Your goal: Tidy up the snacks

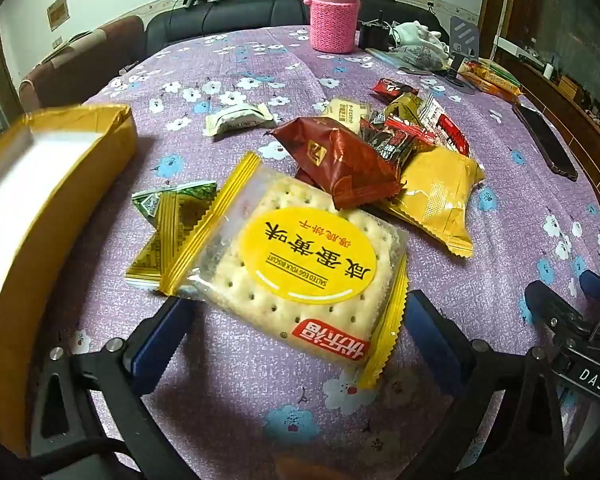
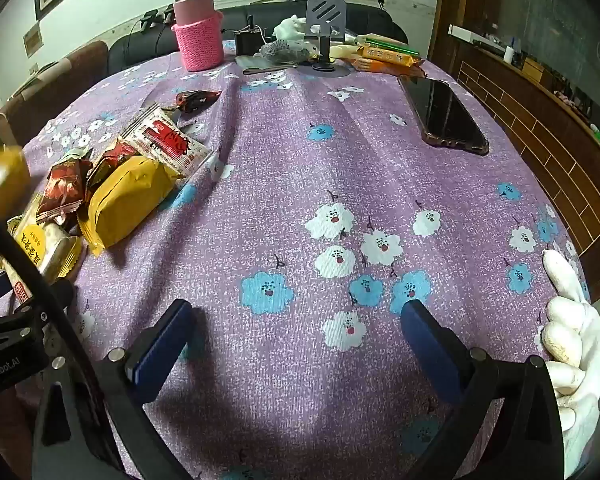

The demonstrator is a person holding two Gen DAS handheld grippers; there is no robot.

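Note:
A pile of snack packets lies on the purple flowered tablecloth (image 1: 236, 60). My left gripper (image 1: 296, 312) is open, its blue fingers either side of a clear cracker packet with a yellow label (image 1: 300, 264). Behind it lie a dark red packet (image 1: 340, 160), a yellow packet (image 1: 436, 196), a green-gold packet (image 1: 168, 224), a white candy (image 1: 240, 118) and red-black packets (image 1: 404, 136). A yellow cardboard box (image 1: 40, 184) stands at the left. My right gripper (image 2: 296, 320) is open and empty over bare cloth; the pile (image 2: 128, 196) is to its left.
A pink flask in a knitted sleeve (image 1: 334, 12) stands at the far edge. A black phone (image 2: 444, 116) lies at the right. A phone stand (image 2: 324, 20), biscuit packs (image 2: 388, 56) and white gloves sit at the back. A gloved hand (image 2: 572, 328) holds the right gripper.

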